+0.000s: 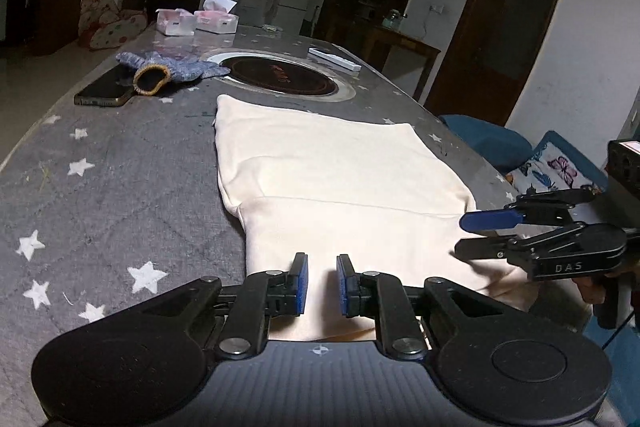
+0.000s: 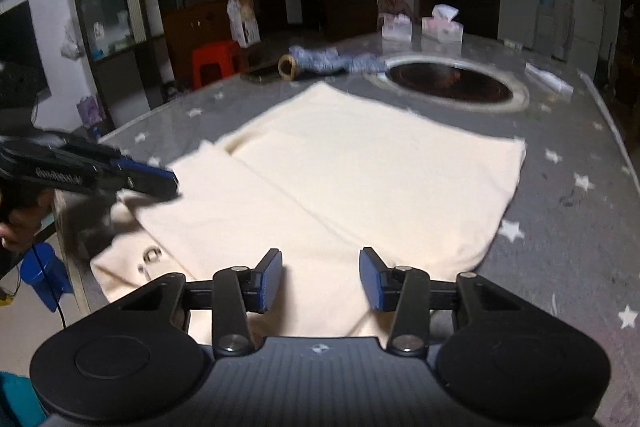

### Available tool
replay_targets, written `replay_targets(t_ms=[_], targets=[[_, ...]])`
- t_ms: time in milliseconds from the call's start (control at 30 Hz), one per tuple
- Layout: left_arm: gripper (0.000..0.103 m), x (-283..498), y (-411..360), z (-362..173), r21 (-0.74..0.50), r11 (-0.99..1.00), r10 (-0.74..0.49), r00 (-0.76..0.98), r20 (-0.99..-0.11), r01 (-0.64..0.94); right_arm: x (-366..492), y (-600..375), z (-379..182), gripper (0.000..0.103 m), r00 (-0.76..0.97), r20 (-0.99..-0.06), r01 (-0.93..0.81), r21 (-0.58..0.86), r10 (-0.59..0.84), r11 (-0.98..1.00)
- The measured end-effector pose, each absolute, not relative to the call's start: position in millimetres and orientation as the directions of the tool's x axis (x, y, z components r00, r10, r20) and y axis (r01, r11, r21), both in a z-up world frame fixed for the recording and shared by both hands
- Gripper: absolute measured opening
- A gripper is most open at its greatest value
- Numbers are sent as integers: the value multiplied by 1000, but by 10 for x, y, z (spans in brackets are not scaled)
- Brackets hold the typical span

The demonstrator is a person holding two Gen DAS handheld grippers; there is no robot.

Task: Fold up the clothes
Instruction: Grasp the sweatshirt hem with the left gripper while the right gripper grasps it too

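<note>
A cream garment (image 1: 340, 167) lies folded flat on the grey star-patterned table cover (image 1: 120, 187), its near end hanging over the table's front edge. My left gripper (image 1: 322, 281) hovers over the garment's near left part. A narrow gap shows between its blue pads, and nothing is pinched there. In the right wrist view the garment (image 2: 360, 167) shows a layered fold and a metal eyelet near the front edge. My right gripper (image 2: 320, 279) stands open above the near right part, empty. Each gripper appears in the other's view: the right gripper (image 1: 459, 235), the left gripper (image 2: 174, 183).
Beyond the garment are a round inset cooktop (image 1: 280, 75), a blue knitted glove (image 1: 172, 67), a phone (image 1: 106, 89), tissue boxes (image 1: 196, 21) and a white bar (image 1: 334, 59). A blue seat (image 1: 488, 139) stands off the table's right edge.
</note>
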State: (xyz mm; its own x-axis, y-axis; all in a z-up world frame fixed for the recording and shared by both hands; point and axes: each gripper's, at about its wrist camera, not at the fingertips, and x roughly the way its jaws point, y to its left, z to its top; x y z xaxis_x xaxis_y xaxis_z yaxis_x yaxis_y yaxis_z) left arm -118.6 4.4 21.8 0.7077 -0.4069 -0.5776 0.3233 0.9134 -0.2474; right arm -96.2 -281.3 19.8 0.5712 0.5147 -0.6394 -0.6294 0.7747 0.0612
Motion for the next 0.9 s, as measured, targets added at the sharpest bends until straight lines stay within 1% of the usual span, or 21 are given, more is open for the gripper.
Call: replay_targets(t_ms=[167,267,333,400,533,767,833,900], targets=[[19,-1409,-21,327,-134,878,-450,698,-558,458,-1145,-2842,253,43,571,-637,-667,8,518,745],[27,-1554,-98,347,-56,846,-464,682,-565,530,-1217,-2813,213,43,547,-666,-693,-21,507,721],[36,-1664,-144,358,-5,823,-471,677,-566,568,-1266,-2795,160,43,555,-667,-704,-58,497,708],[42,-1777,-188,371,46,796,-477,672,-566,603,-1289,-2793,189,43,557,-668,-705,-68,492,706],[48,-1984,-262,368,167,732,-482,675,-559,661,-1354,-2801,256,43,562,-669,-710,-89,486,699],[48,-2097,-441,153,371,627,-442,705,-555,685,-1457,-2867,353,44,572,-669,-709,-112,474,697],[48,-2066,-470,115,382,622,-444,710,-547,684,-1492,-2885,379,45,575,-671,-710,-125,468,693],[46,-2034,-496,80,390,619,-448,714,-539,682,-1523,-2902,391,52,575,-677,-712,-137,460,688]])
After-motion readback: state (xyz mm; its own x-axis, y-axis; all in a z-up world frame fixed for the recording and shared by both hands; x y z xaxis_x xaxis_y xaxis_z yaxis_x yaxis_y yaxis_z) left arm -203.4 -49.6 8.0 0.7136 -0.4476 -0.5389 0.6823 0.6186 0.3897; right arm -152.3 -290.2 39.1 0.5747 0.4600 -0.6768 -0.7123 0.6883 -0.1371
